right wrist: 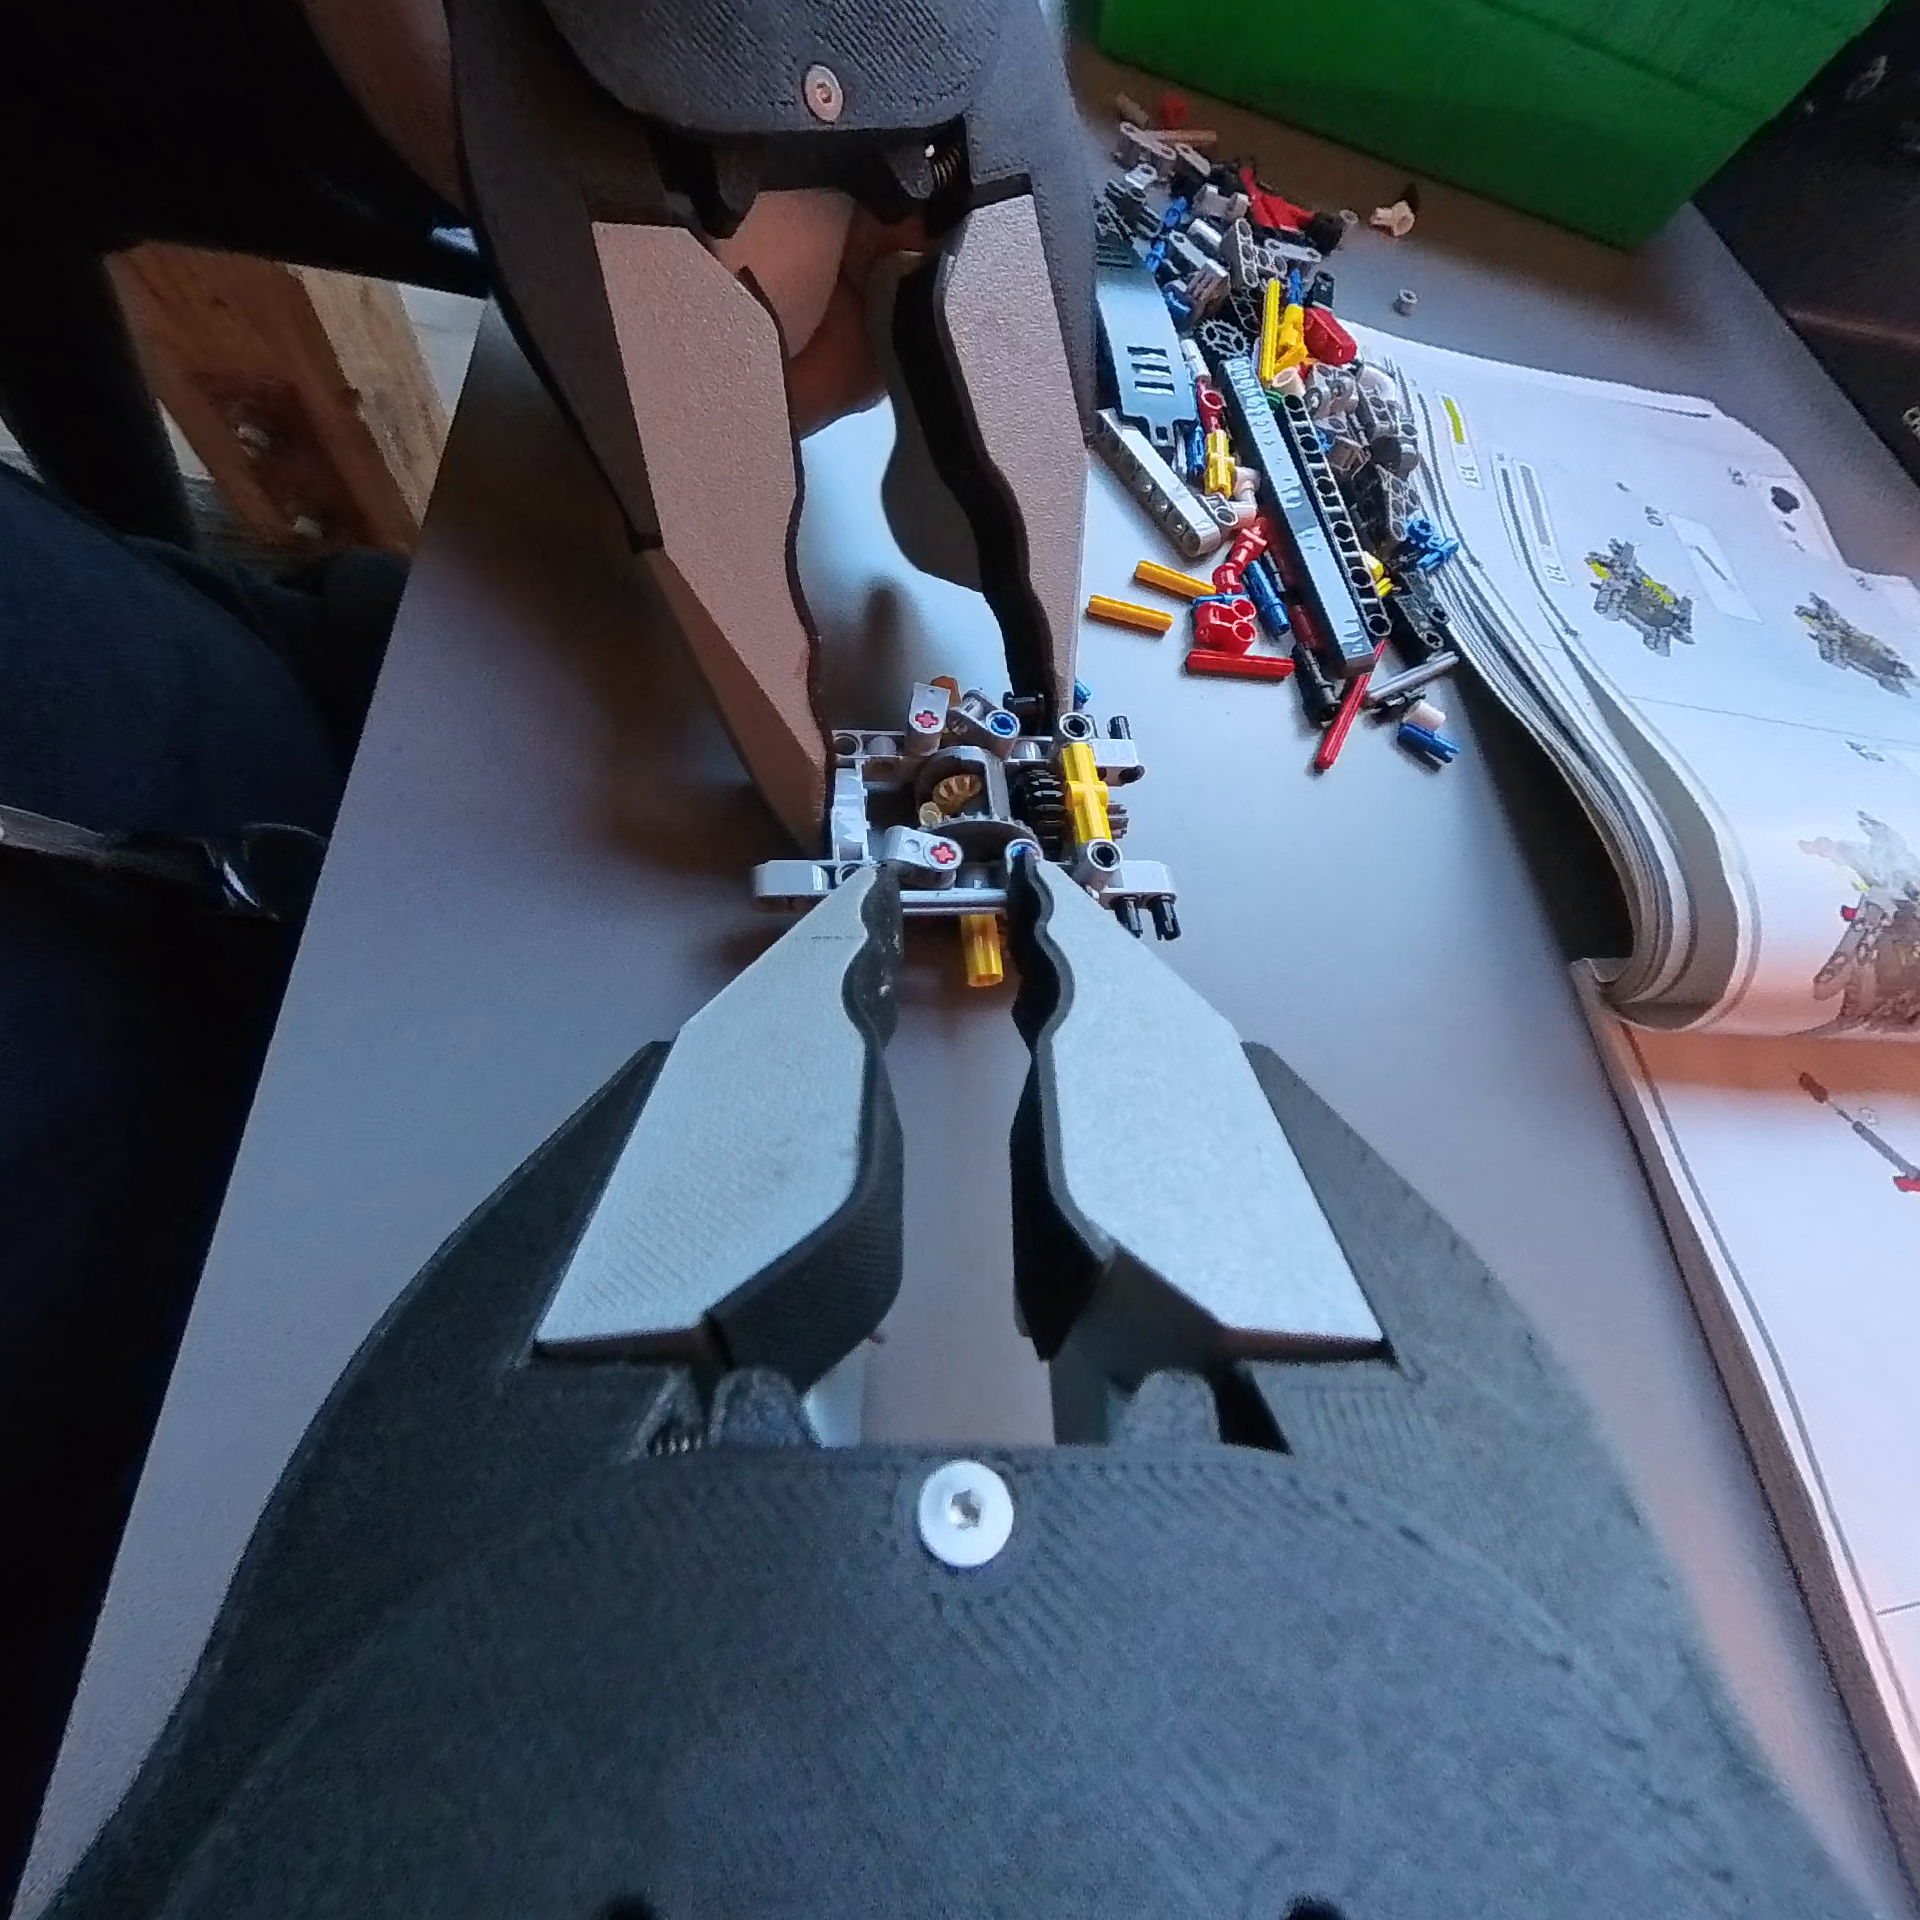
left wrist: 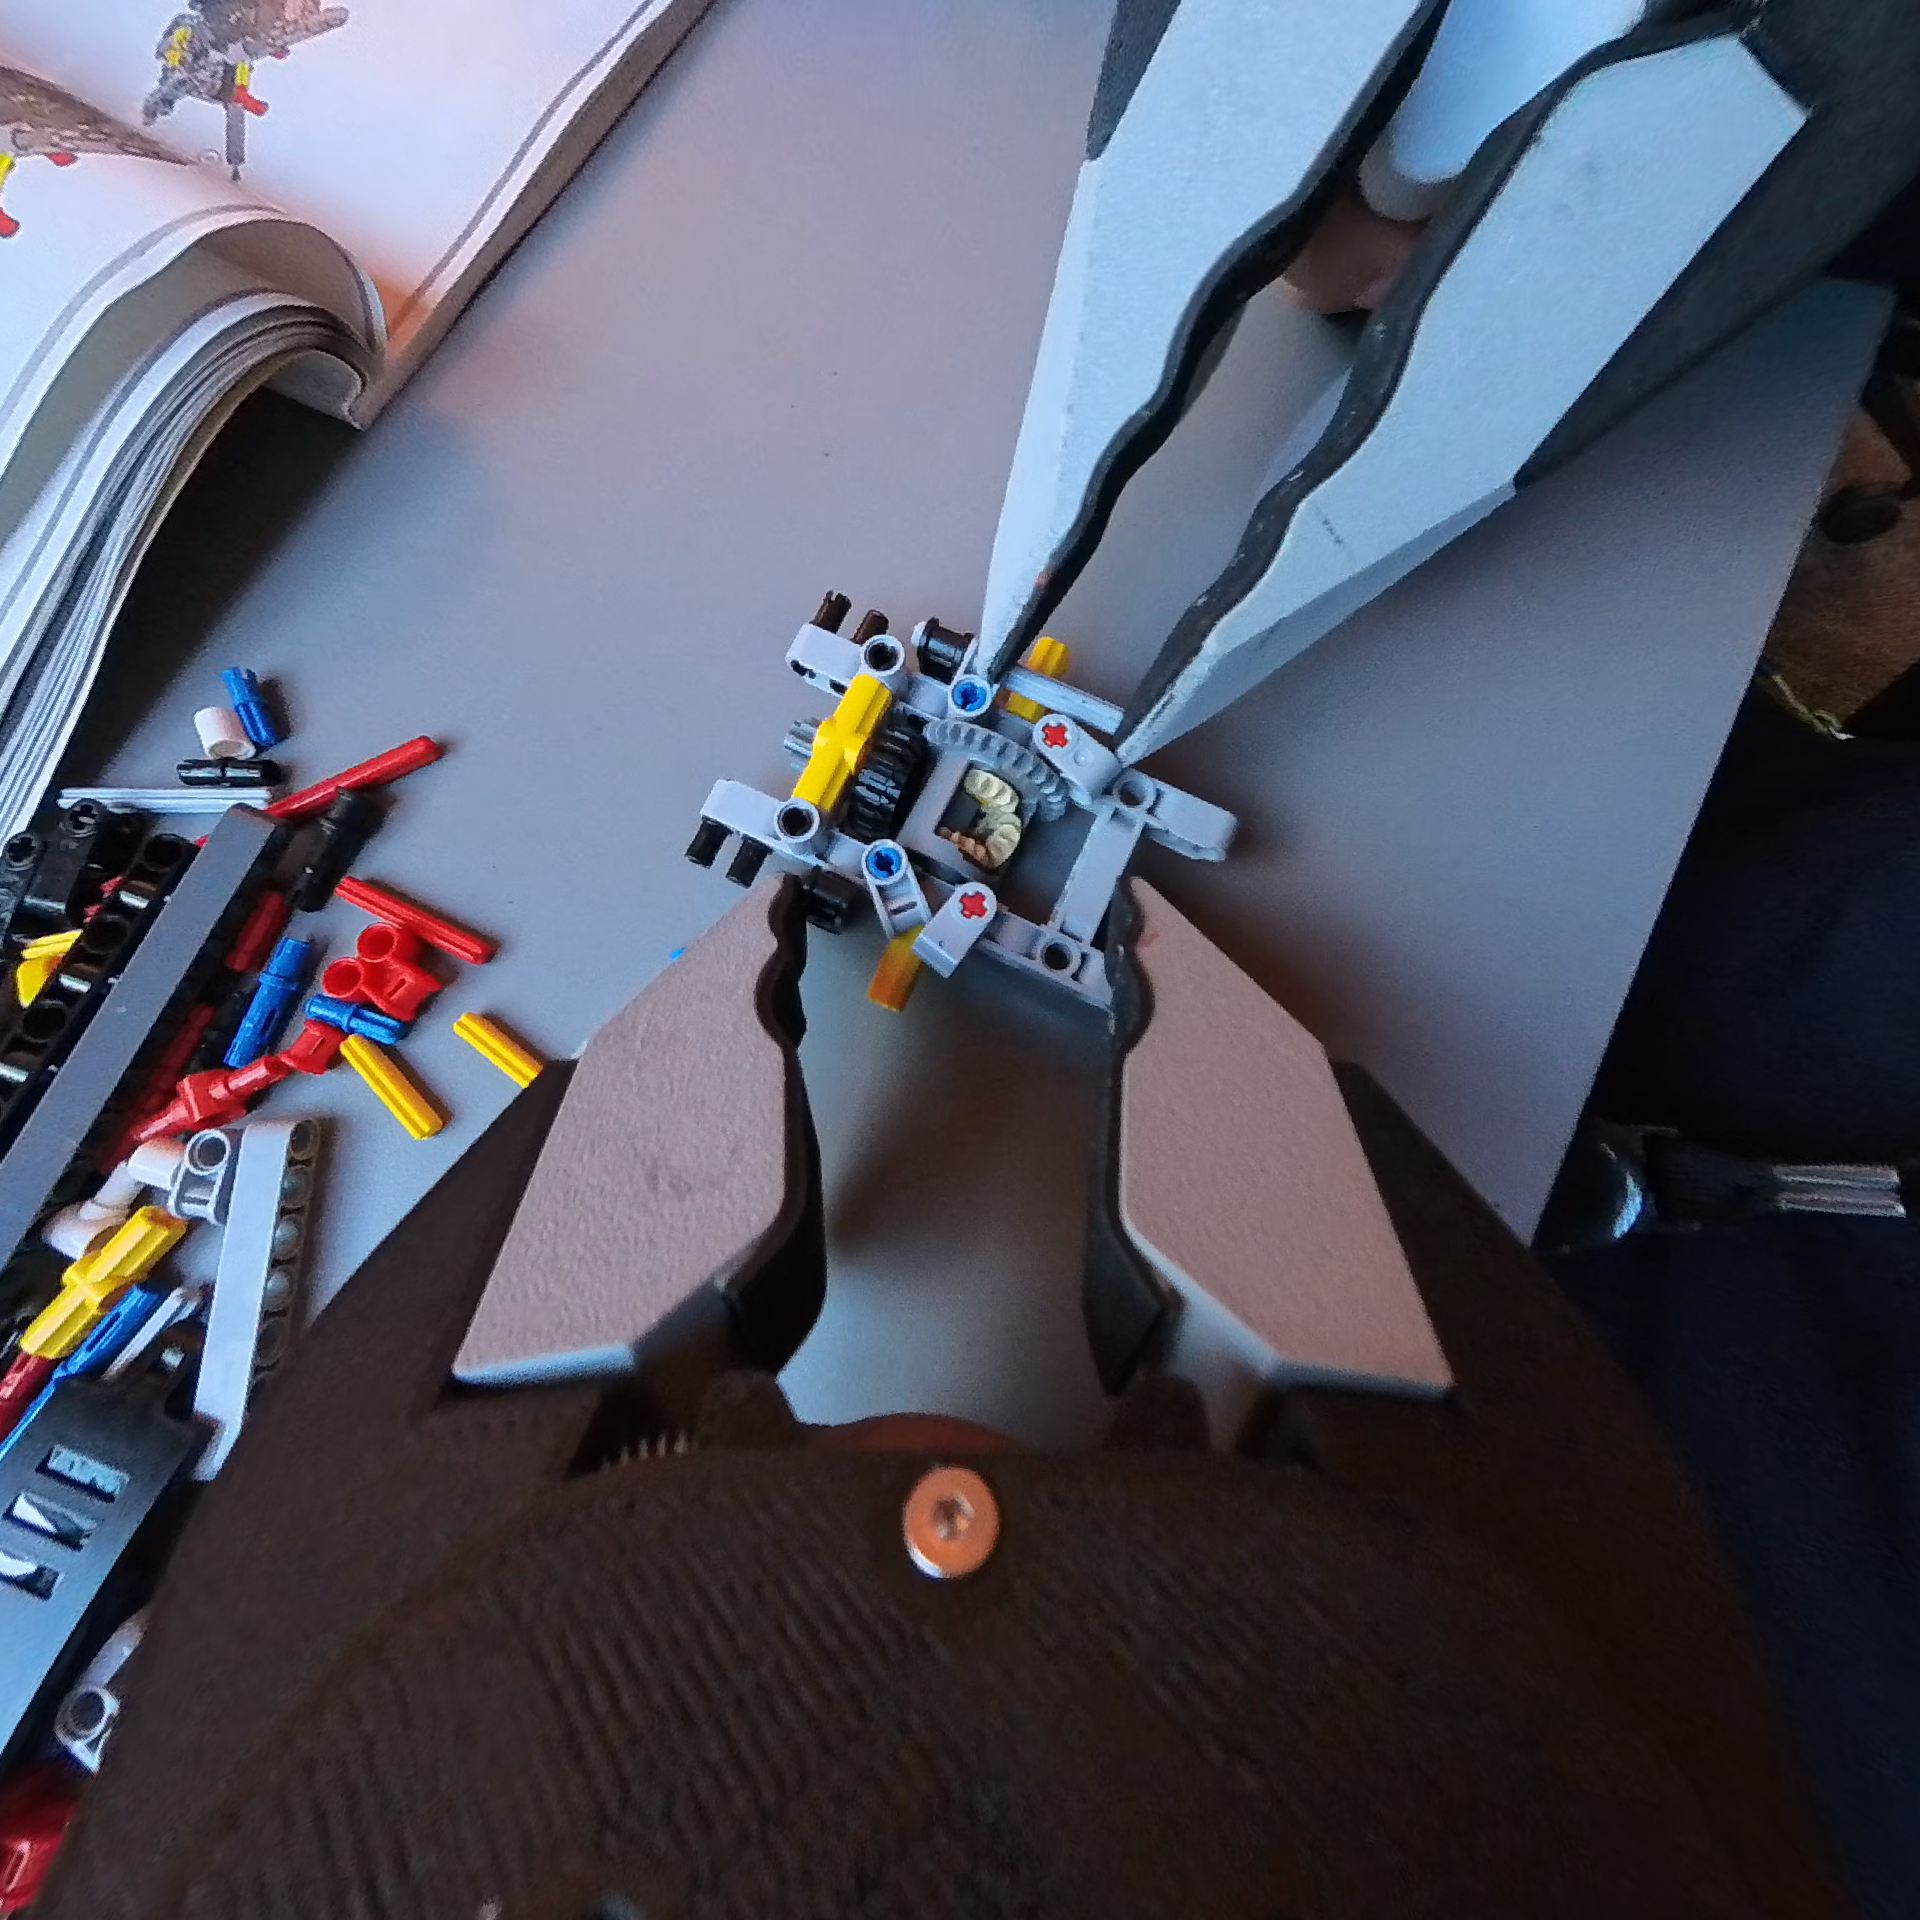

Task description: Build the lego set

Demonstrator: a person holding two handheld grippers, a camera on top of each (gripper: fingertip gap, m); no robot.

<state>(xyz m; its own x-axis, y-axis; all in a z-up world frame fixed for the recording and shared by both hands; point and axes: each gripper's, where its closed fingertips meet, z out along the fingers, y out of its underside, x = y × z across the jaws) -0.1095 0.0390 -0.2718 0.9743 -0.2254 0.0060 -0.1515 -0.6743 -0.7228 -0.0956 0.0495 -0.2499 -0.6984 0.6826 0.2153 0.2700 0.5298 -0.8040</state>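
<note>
A small grey geared assembly [left wrist: 935, 800] with a yellow cross piece, black gear and blue and red pins lies on the grey table [left wrist: 623, 468]. My left gripper [left wrist: 956, 904], with brown fingers, spans the assembly's near side. One pad touches its grey frame end, the other a black pin. It also shows in the right wrist view [right wrist: 935, 748], clamped on the assembly [right wrist: 966, 800]. My right gripper [right wrist: 951, 883], with grey fingers, is closed end to end on a thin grey axle [right wrist: 951, 897] at the assembly's edge. The left wrist view also shows the axle [left wrist: 1060, 694].
A pile of loose red, yellow, blue, black and grey pieces [left wrist: 208, 1039] lies left of the assembly, also in the right wrist view [right wrist: 1278, 468]. An open instruction booklet [right wrist: 1662, 675] lies beyond it. A green box [right wrist: 1455, 83] stands at the back. The table edge [left wrist: 1558, 1143] is near. The grippers are tip to tip, or close to it.
</note>
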